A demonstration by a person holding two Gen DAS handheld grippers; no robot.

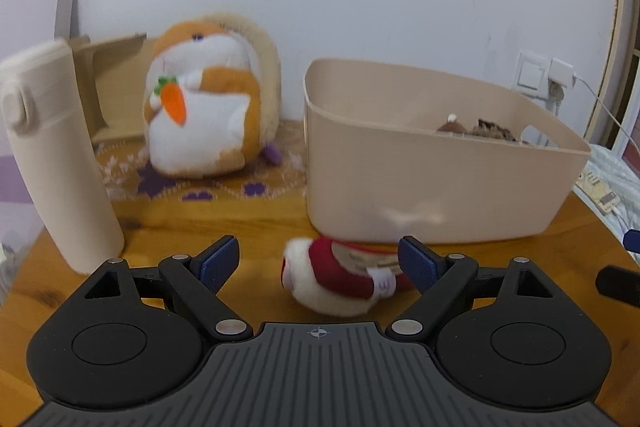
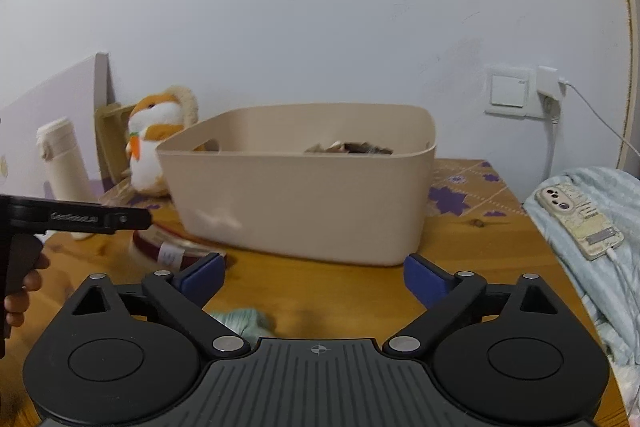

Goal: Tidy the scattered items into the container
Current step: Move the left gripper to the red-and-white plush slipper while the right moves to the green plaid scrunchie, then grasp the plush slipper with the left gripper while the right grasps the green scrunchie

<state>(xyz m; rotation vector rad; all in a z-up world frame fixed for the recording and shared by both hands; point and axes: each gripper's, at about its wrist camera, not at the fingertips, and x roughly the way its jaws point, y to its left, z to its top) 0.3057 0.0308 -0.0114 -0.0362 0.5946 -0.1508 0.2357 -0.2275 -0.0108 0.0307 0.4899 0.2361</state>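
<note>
Inside the beige container (image 2: 304,203) some brownish items already lie, but the red-and-white plush (image 1: 340,279) waits on the bench (image 1: 256,219) between the wide-apart left tongs (image 1: 318,263), and the empty right tongs (image 2: 314,277) are apart too.

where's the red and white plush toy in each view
Left wrist: red and white plush toy lies bottom centre, between the open left claw fingers.
Right wrist: lower left, partly hidden behind that claw's arm.
Shared landmark: beige bin just behind it.
</note>
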